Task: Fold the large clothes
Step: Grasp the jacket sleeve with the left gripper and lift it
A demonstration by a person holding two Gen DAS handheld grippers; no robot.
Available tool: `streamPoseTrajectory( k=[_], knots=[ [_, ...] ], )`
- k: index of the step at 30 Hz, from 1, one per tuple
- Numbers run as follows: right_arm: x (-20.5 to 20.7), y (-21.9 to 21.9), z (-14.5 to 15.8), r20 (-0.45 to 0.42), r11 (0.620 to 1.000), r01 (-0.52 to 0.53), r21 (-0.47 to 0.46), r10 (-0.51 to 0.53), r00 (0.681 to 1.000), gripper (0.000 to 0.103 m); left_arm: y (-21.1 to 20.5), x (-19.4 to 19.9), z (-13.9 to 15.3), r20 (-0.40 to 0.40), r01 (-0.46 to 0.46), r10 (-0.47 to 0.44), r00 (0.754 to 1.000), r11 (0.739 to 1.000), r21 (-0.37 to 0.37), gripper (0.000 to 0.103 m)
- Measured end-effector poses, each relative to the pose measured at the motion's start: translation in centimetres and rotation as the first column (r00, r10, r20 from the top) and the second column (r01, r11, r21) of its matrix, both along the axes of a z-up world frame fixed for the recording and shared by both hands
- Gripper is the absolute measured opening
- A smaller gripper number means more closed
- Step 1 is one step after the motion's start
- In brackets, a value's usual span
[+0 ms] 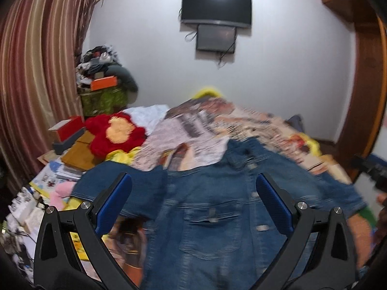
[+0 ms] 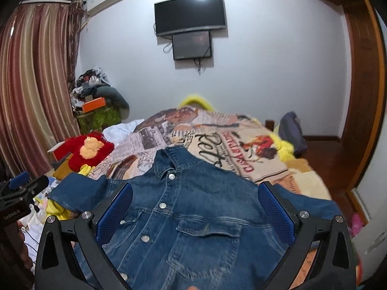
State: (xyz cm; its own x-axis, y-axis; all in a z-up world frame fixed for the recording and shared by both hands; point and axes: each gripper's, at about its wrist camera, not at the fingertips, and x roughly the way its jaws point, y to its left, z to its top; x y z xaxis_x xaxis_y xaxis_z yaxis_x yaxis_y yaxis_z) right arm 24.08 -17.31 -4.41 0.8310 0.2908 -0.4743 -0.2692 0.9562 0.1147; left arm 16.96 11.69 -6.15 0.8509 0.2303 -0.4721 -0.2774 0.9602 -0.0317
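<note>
A blue denim jacket (image 1: 212, 207) lies front-up and spread on the bed, collar away from me, sleeves out to both sides. It also shows in the right wrist view (image 2: 193, 215), buttoned, chest pocket in the middle. My left gripper (image 1: 193, 205) is open above the jacket's chest, fingers wide apart, holding nothing. My right gripper (image 2: 194, 212) is open above the jacket's chest too, empty. The left gripper's body shows at the left edge of the right wrist view (image 2: 21, 193). The left view is blurred.
The bed carries a printed newspaper-pattern blanket (image 2: 217, 135) beyond the jacket. A red plush flower (image 2: 89, 152), boxes and papers crowd the bed's left side. A clutter pile (image 2: 96, 96) stands in the corner by the curtains. A wooden door frame (image 2: 362, 72) is at right.
</note>
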Motion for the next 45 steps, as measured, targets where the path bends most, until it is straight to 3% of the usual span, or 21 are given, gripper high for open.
streamPoseTrajectory(
  k=[7, 11, 14, 19, 24, 25, 26, 28, 30, 31, 33, 35, 40, 42, 45],
  knots=[
    [7.3, 2.6, -5.0, -0.173, 0.997, -0.058, -0.05, 0.048, 0.984, 0.103, 7.4, 3.1, -5.1, -0.149, -0.073, 0.052, 0.988, 0.987, -0.142, 0.103],
    [10.0, 3.8, -8.3, -0.278, 0.993, -0.094, -0.07, 0.071, 0.958, 0.103, 11.2, 4.2, -8.7, -0.256, -0.133, 0.075, 0.964, 0.967, -0.218, 0.103],
    [11.1, 4.2, -10.8, -0.355, 0.991, -0.122, -0.062, 0.092, 0.93, 0.103, 13.7, 4.6, -11.8, -0.322, -0.159, 0.053, 0.945, 0.937, -0.312, 0.103],
    [11.8, 4.7, -14.7, -0.519, 0.984, -0.177, 0.009, 0.156, 0.84, 0.103, 16.2, 4.8, -15.0, -0.374, -0.191, 0.014, 0.927, 0.877, -0.44, 0.083],
    [11.1, 5.4, -15.3, -0.52, 0.981, -0.196, -0.011, 0.162, 0.839, 0.103, 18.2, 5.9, -16.4, -0.375, -0.213, 0.013, 0.927, 0.841, -0.498, 0.081],
    [11.0, 5.5, -15.1, -0.518, 0.98, -0.201, -0.006, 0.169, 0.838, 0.103, 18.8, 6.1, -16.5, -0.378, -0.23, 0.026, 0.926, 0.83, -0.508, 0.079],
    [10.8, 5.5, -14.9, -0.516, 0.979, -0.204, -0.003, 0.173, 0.839, 0.103, 19.3, 6.3, -16.4, -0.378, -0.239, 0.033, 0.925, 0.824, -0.513, 0.07],
    [10.6, 5.4, -14.7, -0.514, 0.979, -0.204, 0.001, 0.175, 0.84, 0.103, 20.1, 6.5, -16.2, -0.38, -0.256, 0.054, 0.923, 0.826, -0.503, 0.058],
    [10.5, 5.2, -14.5, -0.515, 0.979, -0.203, 0.002, 0.175, 0.839, 0.103, 20.5, 7.1, -15.4, -0.381, -0.279, 0.106, 0.918, 0.857, -0.434, 0.051],
    [10.4, 5.1, -14.4, -0.513, 0.98, -0.2, 0.001, 0.172, 0.841, 0.103, 20.4, 7.4, -14.9, -0.387, -0.296, 0.146, 0.91, 0.884, -0.363, 0.047],
    [10.4, 4.8, -14.1, -0.508, 0.981, -0.195, -0.004, 0.166, 0.845, 0.103, 19.9, 8.2, -14.1, -0.409, -0.319, 0.212, 0.888, 0.923, -0.213, 0.025],
    [10.2, 4.3, -13.5, -0.499, 0.983, -0.186, -0.004, 0.159, 0.852, 0.103, 19.2, 8.8, -13.1, -0.404, -0.305, 0.23, 0.885, 0.943, -0.132, 0.021],
    [9.8, 2.8, -11.9, -0.465, 0.988, -0.156, 0.004, 0.14, 0.874, 0.103, 15.9, 10.3, -9.7, -0.334, -0.221, 0.205, 0.92, 0.975, -0.011, 0.015],
    [9.7, 2.3, -11.3, -0.454, 0.989, -0.147, 0.011, 0.136, 0.88, 0.103, 13.9, 10.8, -8.5, -0.308, -0.165, 0.157, 0.938, 0.986, 0.002, 0.014],
    [9.2, 1.6, -10.2, -0.434, 0.991, -0.134, 0.024, 0.13, 0.891, 0.103, 10.9, 11.9, -8.3, -0.313, -0.081, 0.073, 0.947, 0.997, -0.011, 0.013]
  ],
)
